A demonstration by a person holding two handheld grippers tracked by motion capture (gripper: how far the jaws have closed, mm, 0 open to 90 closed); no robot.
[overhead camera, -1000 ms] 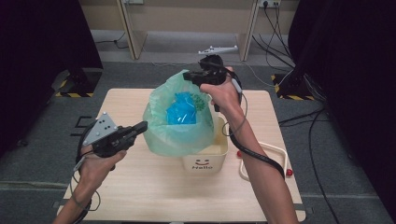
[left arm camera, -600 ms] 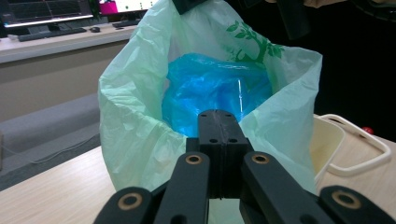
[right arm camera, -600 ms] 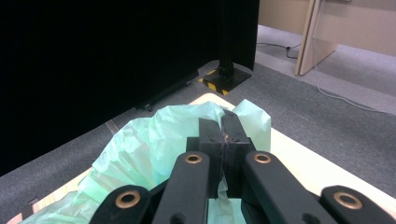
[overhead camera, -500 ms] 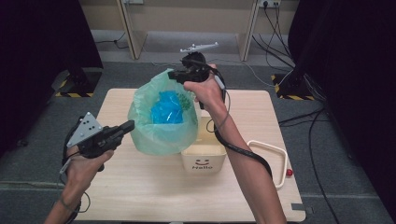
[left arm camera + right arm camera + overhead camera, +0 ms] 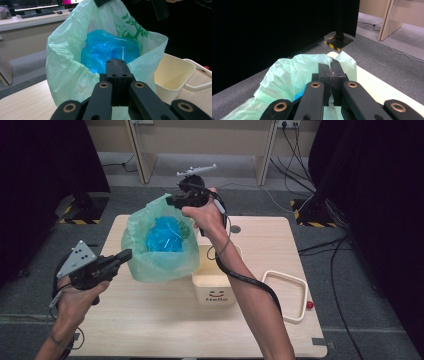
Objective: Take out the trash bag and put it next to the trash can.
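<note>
The green plastic bag (image 5: 159, 251) hangs in the air above the left half of the table (image 5: 150, 325), just left of the cream bin (image 5: 214, 287), w/ a blue bag (image 5: 166, 235) inside it. My right gripper (image 5: 172, 199) has its jaws pressed together on the far top edge of the green bag and carries it. My left gripper (image 5: 126, 255) pinches the near rim of the same bag, jaws closed on the film; left gripper view shows this. A white rectangular frame (image 5: 285, 292) lies on the right side of the table, w/ a small red thing (image 5: 310, 304) beside it.
</note>
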